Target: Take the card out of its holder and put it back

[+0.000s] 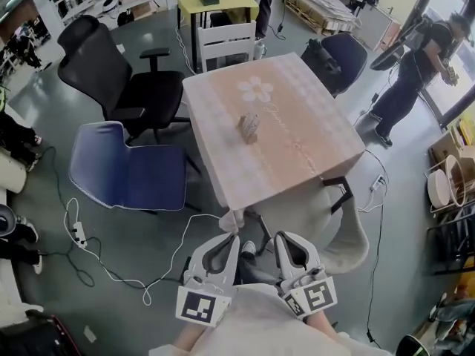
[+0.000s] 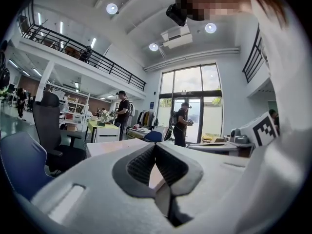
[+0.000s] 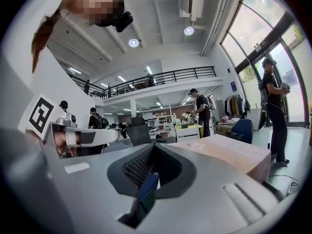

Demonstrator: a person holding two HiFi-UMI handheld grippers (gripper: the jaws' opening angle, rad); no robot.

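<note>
Card holder (image 1: 249, 127) stands mid-bench (image 1: 312, 124), well ahead of both tools. The left tool (image 1: 225, 245) and right tool (image 1: 288, 242) are clenched on nothing, held low by the body and about equally far from it.

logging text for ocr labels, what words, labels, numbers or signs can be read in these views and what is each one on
Nothing reads clearly enough to quote.
On the tablecloth: a line of cursive script beside the flower print, too blurred to read.
On the card holder: too small to tell.
On the left marker cube and right marker cube: black square patterns only, no words.
On the blue wall sign by the windows: too small to read.
</note>
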